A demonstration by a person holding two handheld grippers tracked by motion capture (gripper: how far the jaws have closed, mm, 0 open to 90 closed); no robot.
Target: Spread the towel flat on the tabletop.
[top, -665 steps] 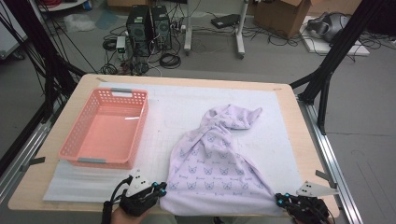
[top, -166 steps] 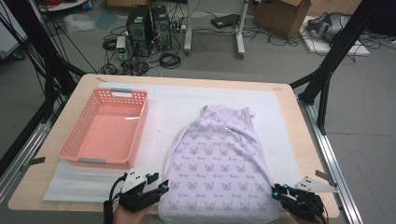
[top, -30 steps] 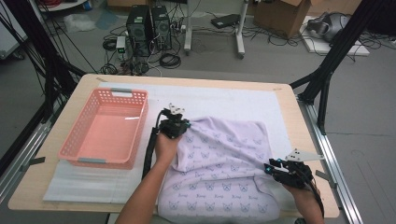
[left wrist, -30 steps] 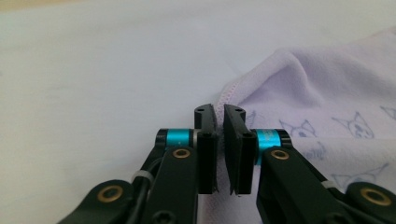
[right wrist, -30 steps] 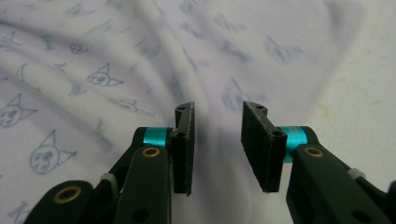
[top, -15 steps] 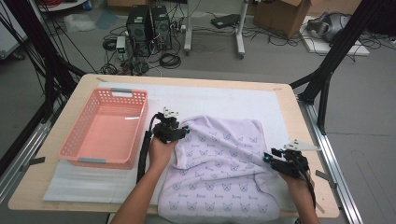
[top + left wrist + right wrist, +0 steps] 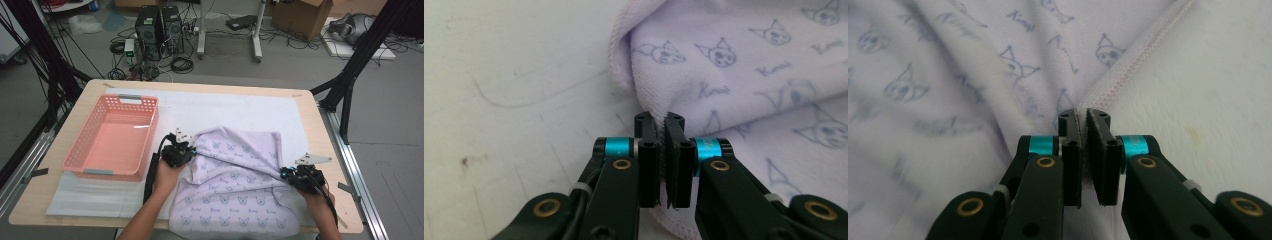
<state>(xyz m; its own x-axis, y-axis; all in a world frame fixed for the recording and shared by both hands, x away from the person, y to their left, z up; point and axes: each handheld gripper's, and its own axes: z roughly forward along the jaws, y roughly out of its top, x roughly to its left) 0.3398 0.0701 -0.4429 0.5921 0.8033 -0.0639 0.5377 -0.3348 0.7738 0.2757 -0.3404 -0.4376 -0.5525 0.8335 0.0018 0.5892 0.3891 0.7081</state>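
wooden table with white mat, grey floor, both grippers just closed, pinching lilac towel

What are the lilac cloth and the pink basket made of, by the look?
Lilac cloth: looks like soft napped terry or microfibre, matte, with printed cat faces and a stitched hem; it drapes in soft folds. Exact fibre can't be told. Pink basket: looks like moulded plastic, slightly glossy, with rigid walls pierced by a lattice of holes and a light glint on its floor.

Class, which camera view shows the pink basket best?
The high view: the whole pink basket sits left of the lilac towel. Both gripper views look along shut jaws at towel cloth and white table cover instead.
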